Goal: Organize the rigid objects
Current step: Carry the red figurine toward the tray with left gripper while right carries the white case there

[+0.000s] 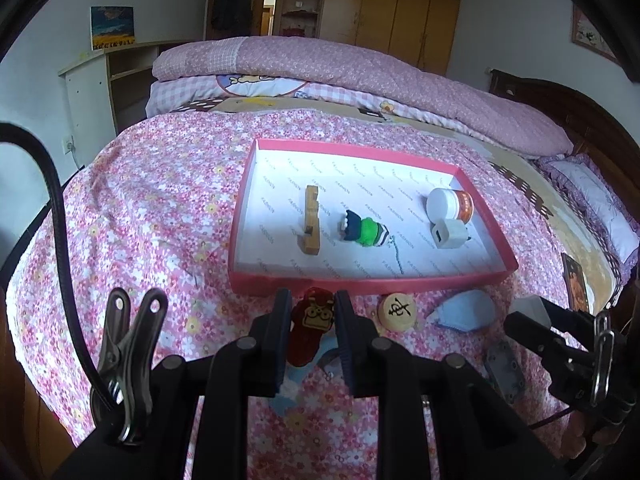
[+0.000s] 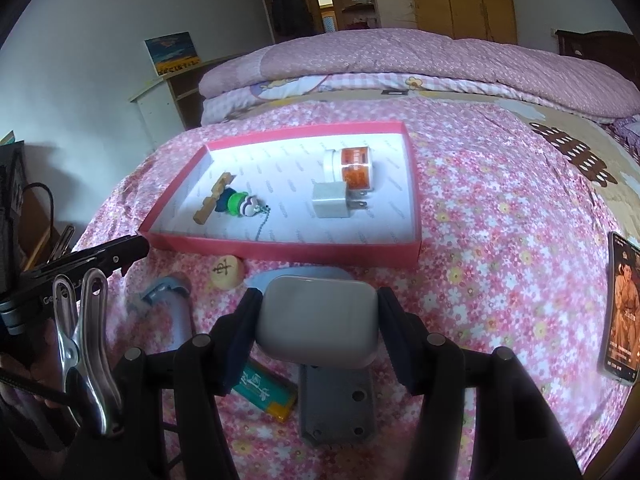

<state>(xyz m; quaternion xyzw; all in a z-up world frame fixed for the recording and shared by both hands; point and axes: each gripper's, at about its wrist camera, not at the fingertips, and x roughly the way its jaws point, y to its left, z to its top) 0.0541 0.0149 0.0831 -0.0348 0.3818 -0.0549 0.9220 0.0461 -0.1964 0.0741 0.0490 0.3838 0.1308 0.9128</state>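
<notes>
Beside the pink tray (image 2: 280, 246) (near edge) lies a wooden disc (image 2: 227, 272).

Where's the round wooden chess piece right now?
The wooden chess piece lies on the bedspread just outside the pink tray's near wall, toward its left end in the right wrist view.

Soft, even daylight fills the room, brightest on the white floor of the pink tray (image 1: 472, 276), where small things throw short, faint shadows. Beyond the tray, the far doorway (image 1: 273, 0) is blown out white. Both views bend strongly toward their rims, with black corners. Nearest the lens, everything goes slightly soft, and colours look washed.
</notes>
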